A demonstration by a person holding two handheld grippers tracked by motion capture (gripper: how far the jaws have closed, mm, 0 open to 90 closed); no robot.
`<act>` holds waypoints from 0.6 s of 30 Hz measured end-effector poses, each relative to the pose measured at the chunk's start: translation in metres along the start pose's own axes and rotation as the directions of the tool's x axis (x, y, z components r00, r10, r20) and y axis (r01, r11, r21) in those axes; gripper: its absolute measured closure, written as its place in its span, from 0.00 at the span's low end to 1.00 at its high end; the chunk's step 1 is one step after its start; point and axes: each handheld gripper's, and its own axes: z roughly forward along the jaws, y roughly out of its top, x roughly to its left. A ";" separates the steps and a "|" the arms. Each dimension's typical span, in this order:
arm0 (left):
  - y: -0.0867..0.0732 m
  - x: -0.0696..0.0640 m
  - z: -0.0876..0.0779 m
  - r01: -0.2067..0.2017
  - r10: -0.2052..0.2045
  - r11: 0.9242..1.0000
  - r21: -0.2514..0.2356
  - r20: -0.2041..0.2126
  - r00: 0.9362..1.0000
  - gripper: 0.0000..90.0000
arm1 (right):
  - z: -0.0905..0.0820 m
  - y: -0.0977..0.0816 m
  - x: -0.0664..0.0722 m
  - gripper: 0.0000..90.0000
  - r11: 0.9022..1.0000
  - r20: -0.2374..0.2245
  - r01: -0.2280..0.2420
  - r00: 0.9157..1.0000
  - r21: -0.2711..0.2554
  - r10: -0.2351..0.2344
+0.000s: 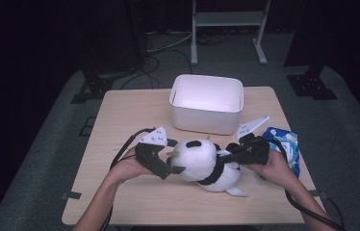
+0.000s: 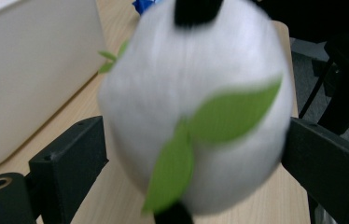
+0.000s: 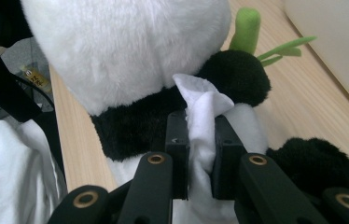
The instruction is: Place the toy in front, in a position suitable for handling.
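A black and white panda plush (image 1: 202, 161) lies in the middle of the wooden table (image 1: 135, 110), with green felt leaves (image 2: 228, 114) on its round head (image 2: 191, 93). My left gripper (image 1: 174, 156) is at the head's left side. Its jaws stand wide open on either side of the head, right at its edges, and I see no squeeze. My right gripper (image 1: 226, 156) comes in from the right and is shut on a white fabric flap (image 3: 200, 100) at the panda's black neck band. The pinched cloth bunches between the pads (image 3: 178, 135).
An empty white bin (image 1: 207, 120) stands just behind the panda, near the table's far edge; its wall (image 2: 32, 70) is close on the left gripper's left. A blue snack bag (image 1: 286, 142) lies by the right hand. A green stalk (image 3: 247, 30) sticks out beside the panda's paw.
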 end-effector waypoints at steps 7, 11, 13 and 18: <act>-0.004 0.000 0.020 0.018 -0.019 1.000 0.021 0.052 0.998 0.04 | -0.003 -0.009 -0.003 0.88 1.000 0.002 -0.018 1.000 -0.008 0.018; -0.003 -0.002 0.025 0.013 -0.013 1.000 0.008 0.053 0.999 0.13 | -0.003 -0.010 -0.003 0.88 1.000 -0.007 -0.023 1.000 -0.011 0.023; 0.000 -0.002 0.021 -0.007 0.007 1.000 0.001 0.050 0.999 0.19 | -0.003 -0.011 -0.004 0.88 0.999 -0.020 -0.033 0.999 -0.025 0.032; 0.009 -0.005 0.010 -0.045 0.045 0.999 -0.001 0.031 0.999 0.24 | 0.002 -0.014 -0.003 0.88 0.998 -0.054 -0.049 0.998 -0.049 0.046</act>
